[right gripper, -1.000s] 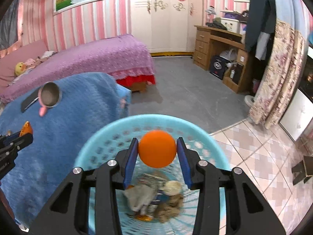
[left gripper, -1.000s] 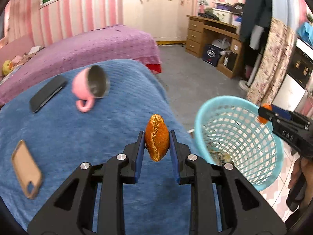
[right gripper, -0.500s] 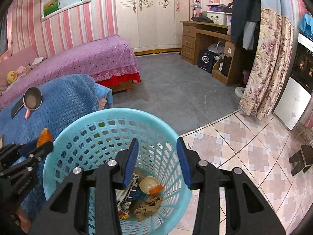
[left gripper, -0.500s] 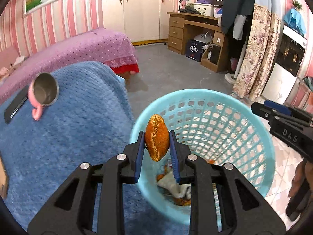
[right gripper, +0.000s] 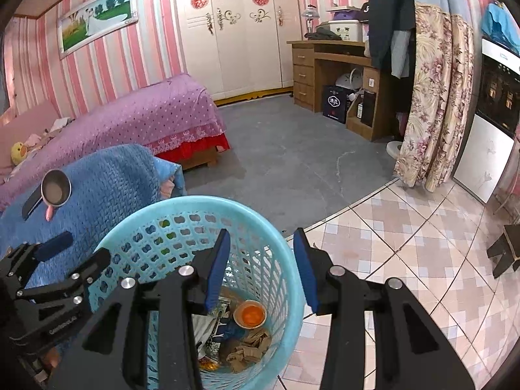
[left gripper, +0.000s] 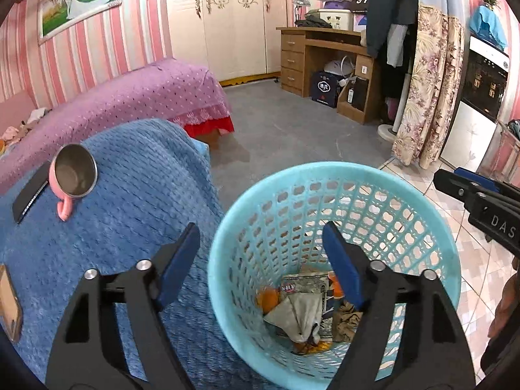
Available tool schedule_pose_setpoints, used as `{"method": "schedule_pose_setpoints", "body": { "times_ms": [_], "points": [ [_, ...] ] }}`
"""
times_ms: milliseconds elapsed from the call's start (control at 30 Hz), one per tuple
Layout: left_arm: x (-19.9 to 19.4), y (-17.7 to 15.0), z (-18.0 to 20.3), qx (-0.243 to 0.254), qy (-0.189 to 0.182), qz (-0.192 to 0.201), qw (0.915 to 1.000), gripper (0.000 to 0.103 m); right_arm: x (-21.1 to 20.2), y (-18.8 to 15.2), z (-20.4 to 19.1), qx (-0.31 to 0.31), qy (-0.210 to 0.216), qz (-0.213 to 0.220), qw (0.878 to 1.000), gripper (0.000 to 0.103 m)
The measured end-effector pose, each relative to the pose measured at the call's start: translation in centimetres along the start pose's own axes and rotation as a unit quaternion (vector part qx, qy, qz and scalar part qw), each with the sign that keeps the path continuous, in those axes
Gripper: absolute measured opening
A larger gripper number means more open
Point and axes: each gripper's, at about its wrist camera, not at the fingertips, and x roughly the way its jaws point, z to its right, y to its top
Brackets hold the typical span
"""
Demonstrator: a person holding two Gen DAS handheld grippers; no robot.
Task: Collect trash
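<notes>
A turquoise mesh basket [left gripper: 341, 169] stands on the floor beside the blue blanket, holding crumpled paper, wrappers [left gripper: 302, 308] and orange scraps [left gripper: 268, 299]. My left gripper [left gripper: 259, 227] hangs above the basket's left rim; its jaws are opening wide and nothing is between them. My right gripper [right gripper: 260, 232] hovers over the basket [right gripper: 195, 201] at its right side, jaws apart and empty. An orange half shell [right gripper: 249, 313] lies on the trash below it. Each gripper shows in the other's view, the left gripper [right gripper: 84, 248] and the right gripper [left gripper: 450, 175].
A pink cup [left gripper: 73, 175] lies tipped on the blue blanket [left gripper: 113, 227], with a black phone [left gripper: 31, 196] beside it and a tan phone case [left gripper: 8, 302] at the left edge. Behind are a purple bed [left gripper: 130, 97], a wooden desk [left gripper: 325, 61] and a floral curtain [left gripper: 429, 91].
My left gripper swung right from the blanket to over the basket, then opened and the orange-brown scrap fell out. The orange ball left my right gripper, which shifted right.
</notes>
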Motion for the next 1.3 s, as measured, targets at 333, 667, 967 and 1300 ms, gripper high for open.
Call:
{"method": "schedule_pose_setpoints", "body": {
  "times_ms": [333,667,967,1300],
  "points": [
    [-1.2,-0.3,-3.7,-0.024,0.029,0.003,0.9993,0.096,-0.2,0.3,-1.6,-0.012,-0.001,0.006,1.0,0.075],
    [-6.7,-2.3,-9.2,-0.047,0.071,0.018,0.9962,0.097,0.3,0.2,-5.6,-0.051,-0.017,-0.008,0.999,0.098],
    [-14.5,-5.7,-14.4,-0.058,0.128,0.045,0.9891,0.098,-4.6,0.6,-9.1,-0.016,0.018,0.059,0.998,0.099],
    [-18.9,-9.9,-18.3,-0.102,0.124,0.052,0.9856,0.098,-9.0,-1.1,-14.1,-0.009,0.045,0.088,0.995,0.099]
  ]
}}
